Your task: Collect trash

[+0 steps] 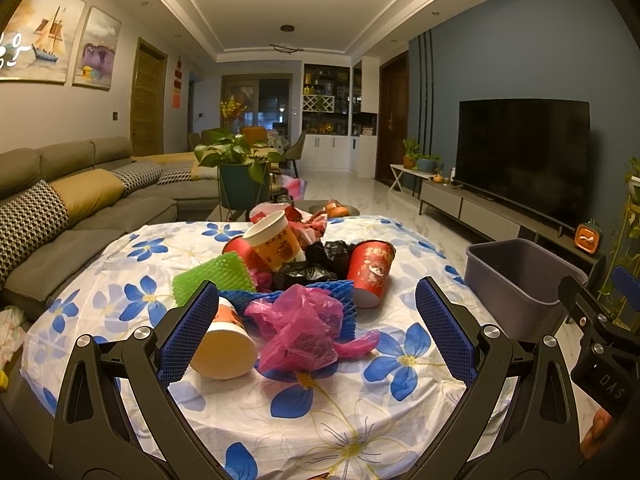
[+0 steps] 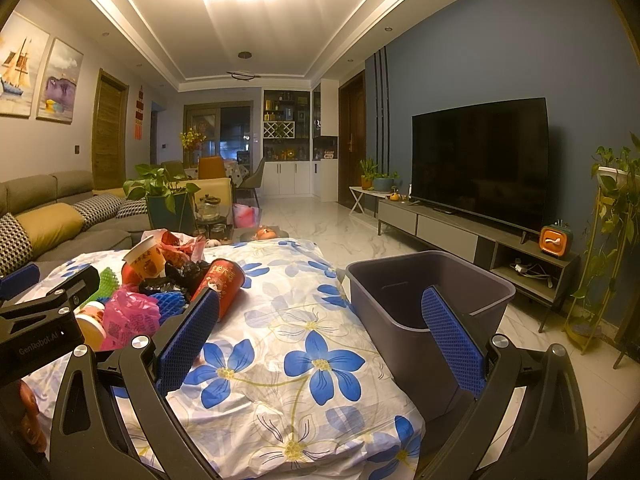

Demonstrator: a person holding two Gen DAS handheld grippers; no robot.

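both pairs of fingers are spread wide and empty: left gripper point(image 1: 316, 320) faces the trash pile point(image 1: 296, 276) mid-tabletop, right gripper point(image 2: 320, 324) faces the grey bin point(image 2: 424, 300) at the tabletop's right edge.

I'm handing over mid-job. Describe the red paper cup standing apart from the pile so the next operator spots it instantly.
On the flowered tablecloth, find the trash pile at the middle. At its edge nearest the grey bin a red paper cup leans with its mouth up. Unlike the cream-and-orange cups, it is solid red with gold characters and a cartoon print.
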